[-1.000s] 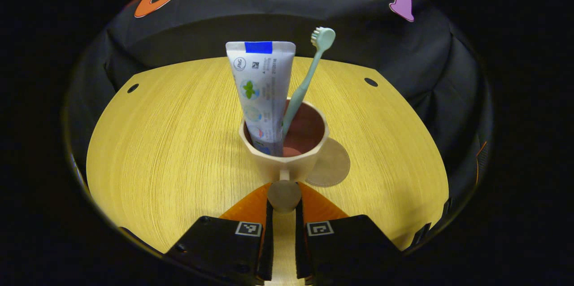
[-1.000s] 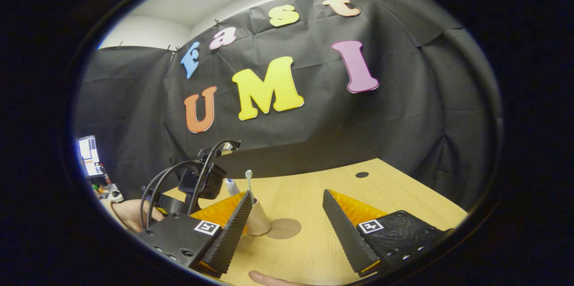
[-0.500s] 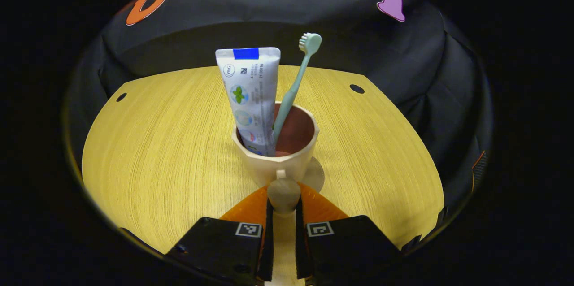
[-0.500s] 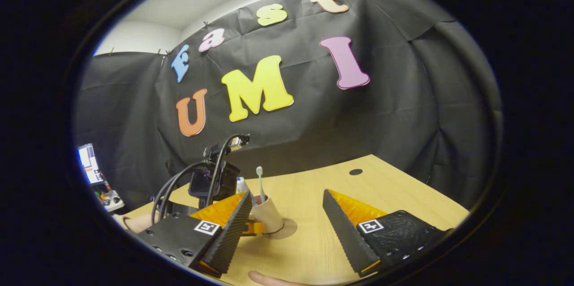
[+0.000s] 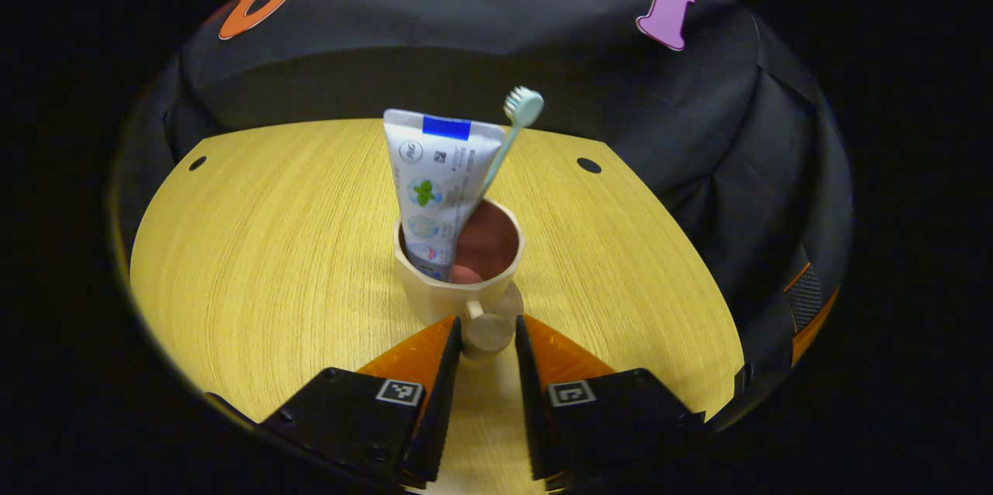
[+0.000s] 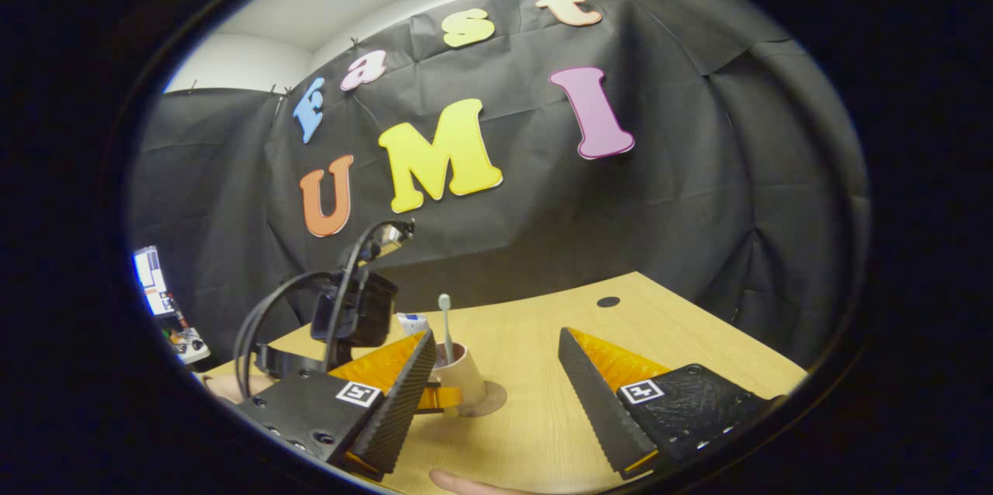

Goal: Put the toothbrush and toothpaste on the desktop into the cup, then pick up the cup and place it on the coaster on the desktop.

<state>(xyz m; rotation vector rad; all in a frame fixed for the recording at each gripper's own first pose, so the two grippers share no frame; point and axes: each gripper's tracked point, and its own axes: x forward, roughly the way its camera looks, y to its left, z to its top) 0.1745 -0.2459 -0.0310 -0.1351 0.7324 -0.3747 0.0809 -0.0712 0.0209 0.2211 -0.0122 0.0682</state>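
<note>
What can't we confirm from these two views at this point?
- Coaster: mostly hidden under the cup in the left gripper view; centring unclear.
- Left gripper fingers flank the handle; contact not discernible.
- Toothpaste: small, blocked by the left gripper's body in the right gripper view.

Pale wooden desktop (image 5: 271,247) with dark round holes (image 5: 589,165), a lit screen (image 6: 149,280) far off beside it.

Left gripper (image 5: 482,328) has its fingers slightly parted, low and level; right gripper (image 6: 496,347) hangs wide open.
</note>
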